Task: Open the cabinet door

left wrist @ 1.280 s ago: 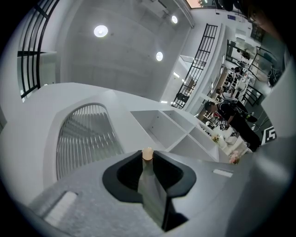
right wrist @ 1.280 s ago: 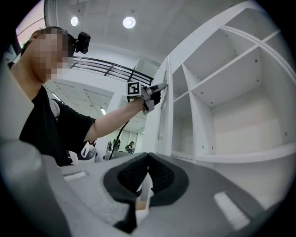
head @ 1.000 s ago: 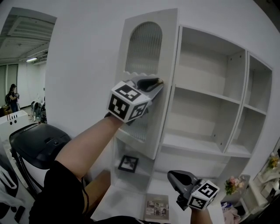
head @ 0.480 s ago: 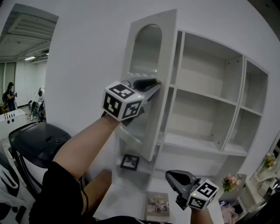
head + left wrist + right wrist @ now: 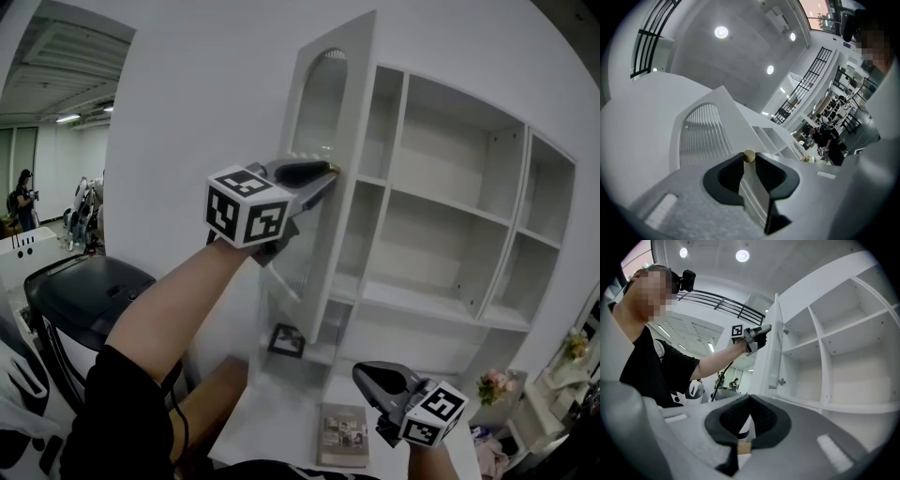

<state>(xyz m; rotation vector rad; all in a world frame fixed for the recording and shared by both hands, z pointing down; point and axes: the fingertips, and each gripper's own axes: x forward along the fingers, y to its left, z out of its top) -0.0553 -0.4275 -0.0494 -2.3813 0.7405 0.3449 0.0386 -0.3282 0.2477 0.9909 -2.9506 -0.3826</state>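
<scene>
Two hinges inside cabinet door

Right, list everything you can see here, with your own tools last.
cabinet: one, white, against the wall
door: one, white with ribbed arched glass, standing open at the cabinet's left
knob: one, gold, at the door's edge
picture frame: one, dark, low under the open door
book: one, pale cover, flat on the white table
flowers: one bunch, pale, lower right
black bulky object: one, lower left, kind unclear
person: one, far left background
left tool: one, grey, shut on the knob
right tool: one, grey, shut, empty, beside the book
marker cubes: two, black and white, one per tool
</scene>
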